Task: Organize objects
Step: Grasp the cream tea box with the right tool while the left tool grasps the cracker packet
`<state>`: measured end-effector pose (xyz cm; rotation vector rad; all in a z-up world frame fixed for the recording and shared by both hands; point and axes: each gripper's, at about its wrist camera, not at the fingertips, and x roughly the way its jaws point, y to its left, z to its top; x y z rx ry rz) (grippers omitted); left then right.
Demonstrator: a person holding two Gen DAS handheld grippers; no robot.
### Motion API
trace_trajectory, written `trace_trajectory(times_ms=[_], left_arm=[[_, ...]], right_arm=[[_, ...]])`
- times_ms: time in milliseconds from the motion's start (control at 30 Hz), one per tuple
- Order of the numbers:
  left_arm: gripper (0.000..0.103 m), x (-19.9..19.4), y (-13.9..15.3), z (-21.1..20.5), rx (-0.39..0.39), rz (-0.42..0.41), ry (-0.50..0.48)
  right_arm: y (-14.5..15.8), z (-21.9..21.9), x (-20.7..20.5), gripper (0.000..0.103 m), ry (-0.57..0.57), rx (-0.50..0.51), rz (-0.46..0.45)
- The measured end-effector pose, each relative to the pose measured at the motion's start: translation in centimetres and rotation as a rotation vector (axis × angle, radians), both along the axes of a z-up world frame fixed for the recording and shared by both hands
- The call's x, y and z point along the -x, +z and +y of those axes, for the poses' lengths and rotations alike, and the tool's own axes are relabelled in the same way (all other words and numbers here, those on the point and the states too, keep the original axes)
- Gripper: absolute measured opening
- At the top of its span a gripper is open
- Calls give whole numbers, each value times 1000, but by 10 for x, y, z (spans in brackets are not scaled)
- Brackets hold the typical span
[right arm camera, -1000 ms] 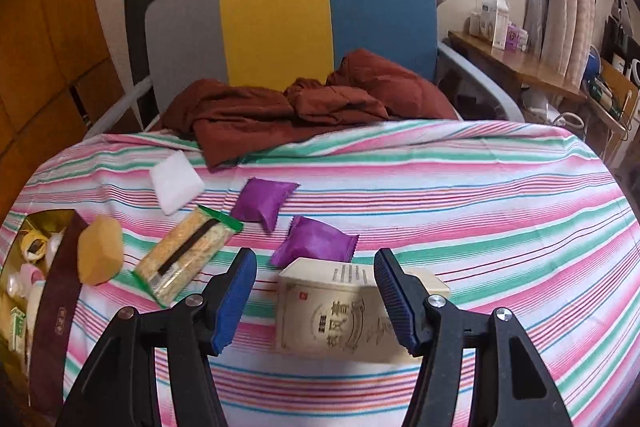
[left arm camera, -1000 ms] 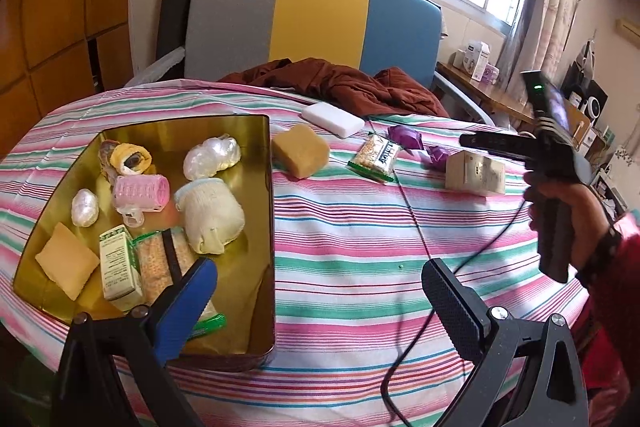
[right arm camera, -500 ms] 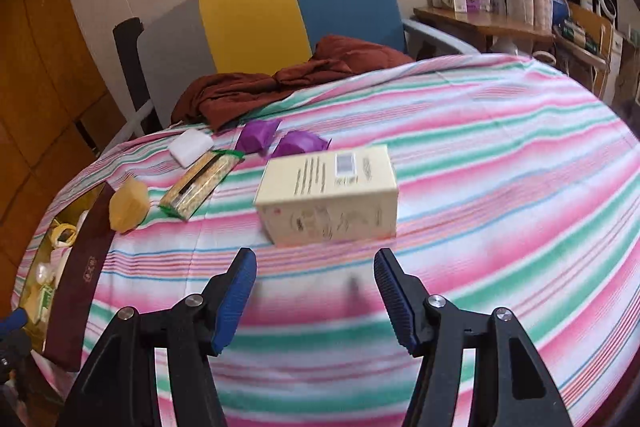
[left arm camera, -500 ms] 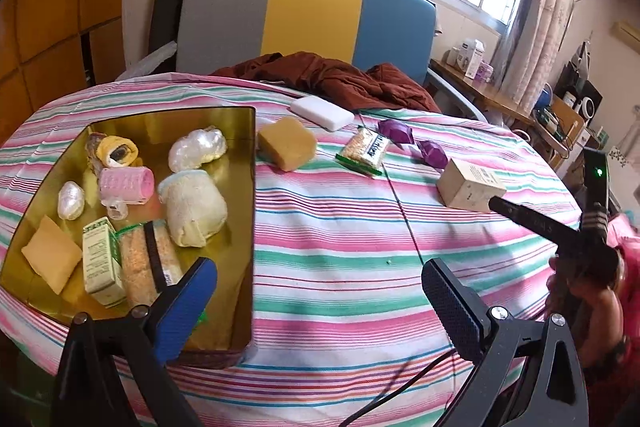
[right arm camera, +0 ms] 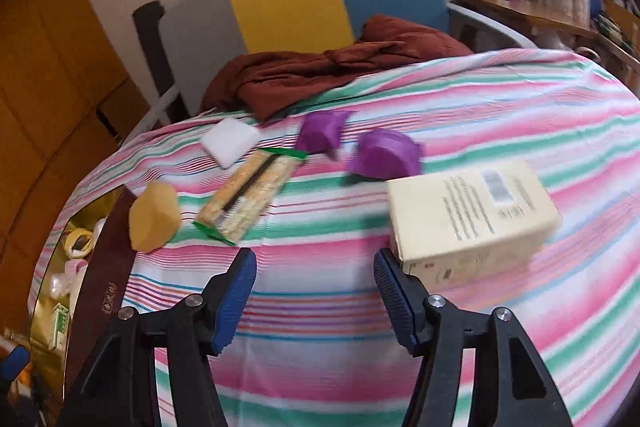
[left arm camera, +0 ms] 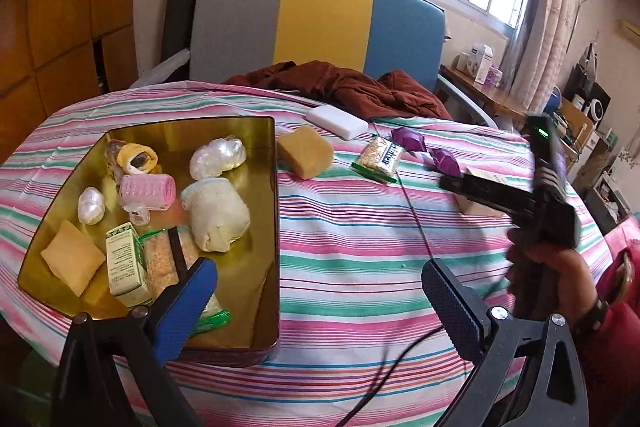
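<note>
A gold tin [left arm camera: 188, 133] on the left of the striped table holds several small items: a pink roller [left arm camera: 148, 191], a cloth roll [left arm camera: 218, 215], a small carton [left arm camera: 124, 265]. My left gripper [left arm camera: 320, 303] hovers open and empty over the tin's near right corner. A yellow sponge [left arm camera: 305, 155], white block [left arm camera: 337, 122], snack pack [left arm camera: 380, 159] and purple packets [left arm camera: 446, 163] lie beyond. My right gripper [right arm camera: 316, 291] is open with only cloth between its fingers. A cream box [right arm camera: 472, 215] lies just past its right fingertip [right arm camera: 394, 297].
A brown cloth [right arm camera: 320, 67] is heaped at the table's far edge against a grey, yellow and blue chair [left arm camera: 320, 23]. A black cable [left arm camera: 412, 211] runs across the table. A hand [left arm camera: 552, 267] holds the right gripper [left arm camera: 452, 185] in front of the cream box.
A second ago the cream box sat between the right gripper's fingers. The gripper backed off, leaving the box on the table, then rolled and shifted left. The left gripper has hardly moved.
</note>
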<state>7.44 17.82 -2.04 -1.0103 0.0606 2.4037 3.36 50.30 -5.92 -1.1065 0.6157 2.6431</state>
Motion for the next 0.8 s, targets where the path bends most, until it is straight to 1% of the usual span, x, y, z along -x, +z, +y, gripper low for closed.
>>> trace_trajectory(times_ms=[100, 200, 267, 300, 333, 367, 400, 467, 533, 600, 700, 733, 767, 800], left_arm=[[103, 2, -3, 1, -27, -20, 2], [103, -1, -1, 1, -82, -19, -15], [103, -2, 0, 4, -92, -18, -22], [103, -2, 0, 6, -90, -17, -24], [103, -3, 0, 8, -87, -16, -26], [103, -3, 0, 10, -81, -18, -30], [103, -3, 0, 12, -74, -20, -34], [103, -5, 1, 14, -62, -10, -41], [103, -6, 1, 15, -35, 0, -42], [103, -5, 0, 17, -18, 2, -40], [103, -2, -2, 24, -1, -12, -55], [103, -1, -1, 26, 1, -8, -59], [103, 0, 0, 31, 5, -4, -69], [103, 3, 3, 37, 13, 1, -85]], right_arm=[[2, 27, -40, 62, -98, 3, 5], [1, 61, -78, 62, -263, -38, -35], [3, 78, -93, 62, -334, -30, -36], [5, 83, -97, 64, -350, -25, -27], [7, 87, -97, 67, -358, -18, -15], [10, 89, -95, 74, -363, -13, 0], [12, 91, -91, 78, -365, -18, 13], [14, 90, -81, 78, -371, -51, 19], [13, 89, -67, 78, -360, -51, 19], [8, 85, -55, 78, -351, -53, 1], [-4, 77, -42, 78, -357, -115, -45], [-7, 76, -39, 77, -360, -136, -55], [-10, 76, -35, 72, -361, -158, -65], [-13, 79, -33, 62, -360, -170, -75]])
